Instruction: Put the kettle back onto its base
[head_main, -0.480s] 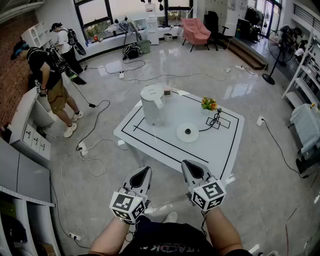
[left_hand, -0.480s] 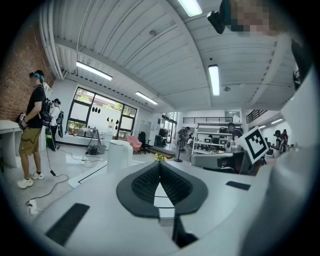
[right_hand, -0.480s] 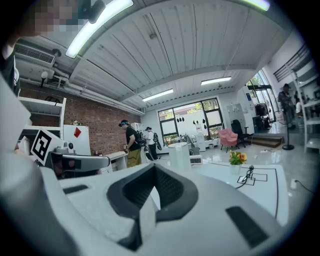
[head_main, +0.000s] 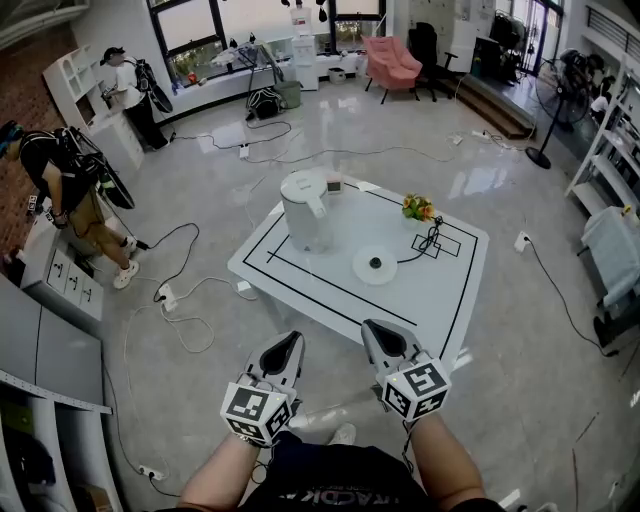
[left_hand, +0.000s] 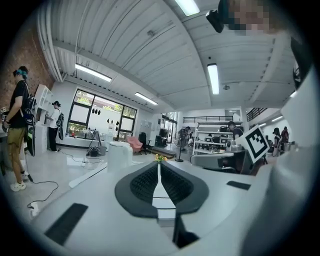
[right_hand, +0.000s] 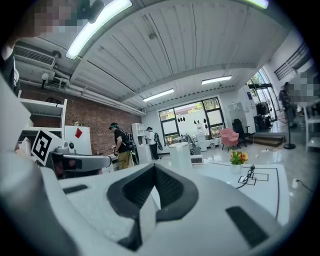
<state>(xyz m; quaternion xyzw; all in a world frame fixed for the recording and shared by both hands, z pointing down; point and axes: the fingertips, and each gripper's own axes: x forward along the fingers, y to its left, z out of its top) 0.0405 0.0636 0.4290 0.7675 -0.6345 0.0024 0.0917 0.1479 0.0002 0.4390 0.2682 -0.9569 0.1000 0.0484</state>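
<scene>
A white kettle (head_main: 304, 210) stands upright on the low white table (head_main: 440, 300), toward its far left. Its round white base (head_main: 375, 265) lies to the kettle's right, with a black cord running off to the right. My left gripper (head_main: 288, 350) and right gripper (head_main: 377, 335) hover side by side short of the table's near edge, both shut with nothing between the jaws. The left gripper view shows the kettle (left_hand: 120, 154) far ahead past the shut left gripper (left_hand: 159, 172). In the right gripper view the kettle (right_hand: 180, 155) stands beyond the shut right gripper (right_hand: 152, 182).
A small pot of flowers (head_main: 418, 209) and a small clock (head_main: 334, 184) sit on the table's far side. Cables and a power strip (head_main: 165, 297) trail over the floor at left. A person (head_main: 70, 195) walks by a white cabinet (head_main: 60, 262) at far left; another stands further back.
The person at the left has walked further left along the cabinet. Both grippers, the kettle and the base hold their places.
</scene>
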